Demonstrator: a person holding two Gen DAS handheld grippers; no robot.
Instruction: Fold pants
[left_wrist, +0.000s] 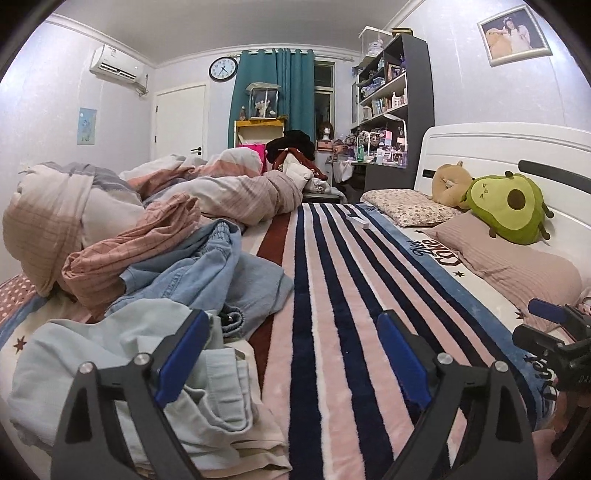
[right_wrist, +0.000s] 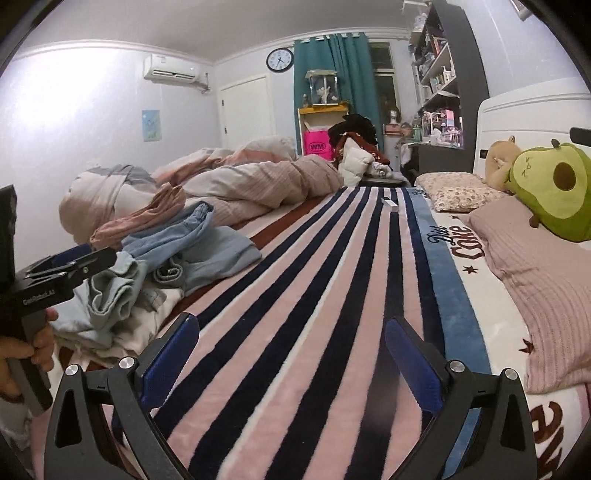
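Left gripper (left_wrist: 291, 354): jaws spread wide, nothing between them; its left finger overlaps the edge of the clothes heap in view, contact not clear.
Right gripper (right_wrist: 291, 354): jaws spread wide and empty, over bare striped blanket (right_wrist: 314, 295), well right of the heap.
Pants: likely the light blue garment (left_wrist: 207, 273) crumpled in the heap, at the blanket's left edge; which piece is the pants is uncertain.
Heap: pale mint garment (left_wrist: 122, 365) and pink checked cloth (left_wrist: 122, 254) tangled with it.
Risk, wrong pick: a pinch here may lift two garments together.
Risk, snag: a drawstring or waistband may catch on a neighbour.
Risk, space: the duvet (left_wrist: 236, 192) behind the heap crowds the flat area.
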